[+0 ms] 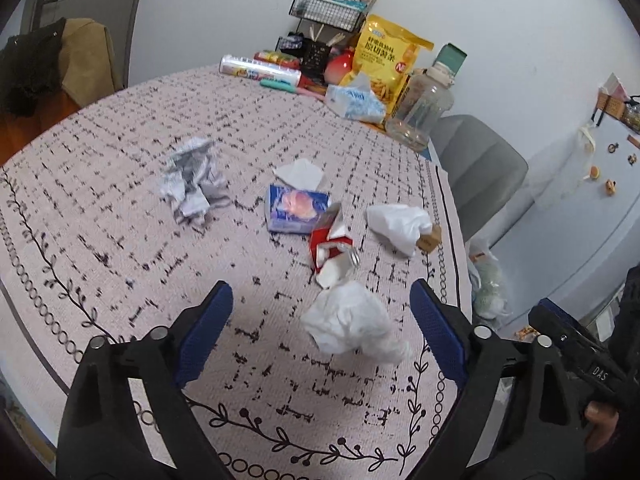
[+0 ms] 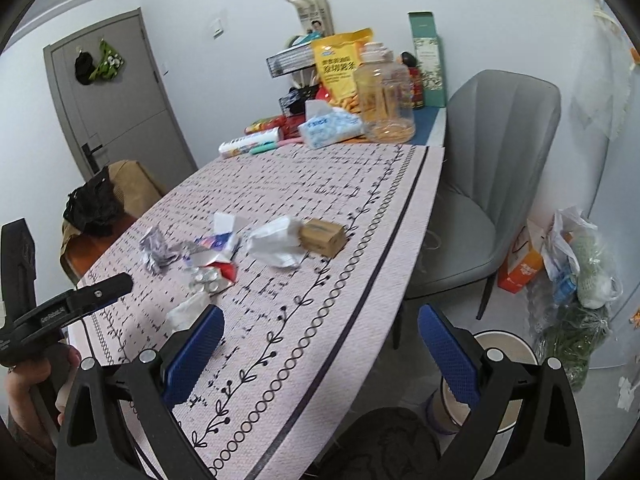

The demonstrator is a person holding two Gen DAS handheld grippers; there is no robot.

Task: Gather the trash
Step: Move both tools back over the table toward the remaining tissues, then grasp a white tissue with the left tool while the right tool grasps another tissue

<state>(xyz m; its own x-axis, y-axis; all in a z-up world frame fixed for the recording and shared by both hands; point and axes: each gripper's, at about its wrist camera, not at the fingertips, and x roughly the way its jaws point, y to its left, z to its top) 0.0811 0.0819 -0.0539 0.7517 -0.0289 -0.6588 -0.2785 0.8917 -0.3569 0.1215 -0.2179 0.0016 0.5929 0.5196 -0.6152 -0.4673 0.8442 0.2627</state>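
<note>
Left gripper (image 1: 322,320) is spread wide, empty, hovering over the patterned pink tablecloth (image 1: 120,128) with a crumpled white tissue (image 1: 352,326) lying between its blue pads, closer to the right one. "DAS" reads on the black tool at the right edge. Just beyond the tissue lies a torn red-and-white carton (image 1: 330,240), long axis running near-to-far; then a blue tissue pack (image 1: 296,210), a crumpled grey-printed paper (image 1: 194,182) to the left, and a white wad (image 1: 400,224) against a small cardboard box (image 1: 430,238) on the right. Right gripper (image 2: 320,344) is wide too, holding nothing, hanging past the table's right edge above a round bin (image 2: 506,350). At the far end stands a yellow snack bag (image 1: 390,60), Chinese print unreadable, beside a clear jar (image 1: 424,108). A grey chair (image 2: 492,168) and grey door (image 2: 116,100) show behind.
</note>
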